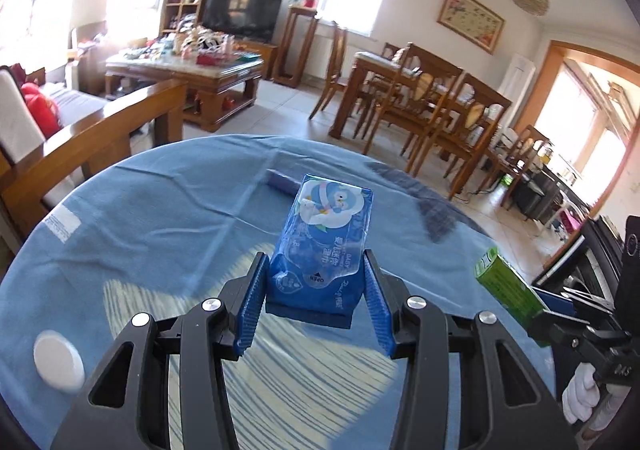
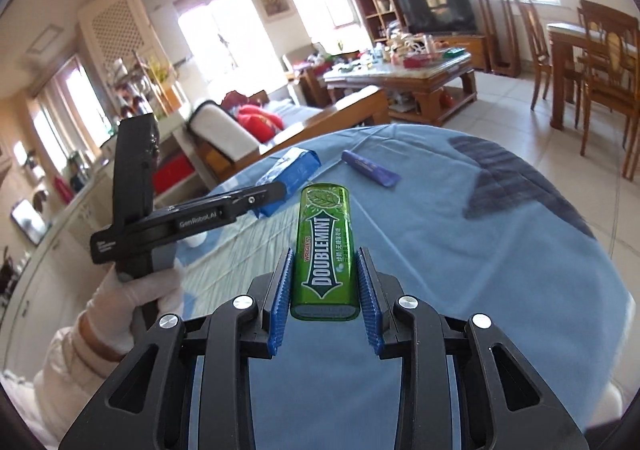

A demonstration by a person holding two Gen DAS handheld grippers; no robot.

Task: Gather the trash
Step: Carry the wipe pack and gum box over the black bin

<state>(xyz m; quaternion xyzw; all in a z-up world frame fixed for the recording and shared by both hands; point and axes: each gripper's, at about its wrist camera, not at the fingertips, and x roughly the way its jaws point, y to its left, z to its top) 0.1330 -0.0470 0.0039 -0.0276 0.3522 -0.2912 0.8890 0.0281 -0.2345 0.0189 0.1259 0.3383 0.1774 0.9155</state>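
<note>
- My left gripper (image 1: 316,290), low in the centre of the left wrist view, is clenched on a blue wet-wipes pack (image 1: 322,246). The pack stands up out of the jaws, clear of the blue tablecloth (image 1: 160,209), so I judge it is being carried off as trash.
- Its flap reads "OPEN", upside down; I can also make out "BABY", some Chinese characters and a cartoon penguin.
- My right gripper (image 2: 324,290), low in the centre of the right wrist view, grasps a green gum container (image 2: 324,250) by its near end, its length pointing away from me. This hold looks firm enough to carry.
- Its label reads "WRIGLEY'S DOUBLEMINT".
- A purple wrapper (image 2: 370,167) lies on the cloth, upper centre of that view, well apart from both grippers and not yet collected.
- "GenRoboLAi" is printed on the left gripper's side.
- No bin is visible.
</note>
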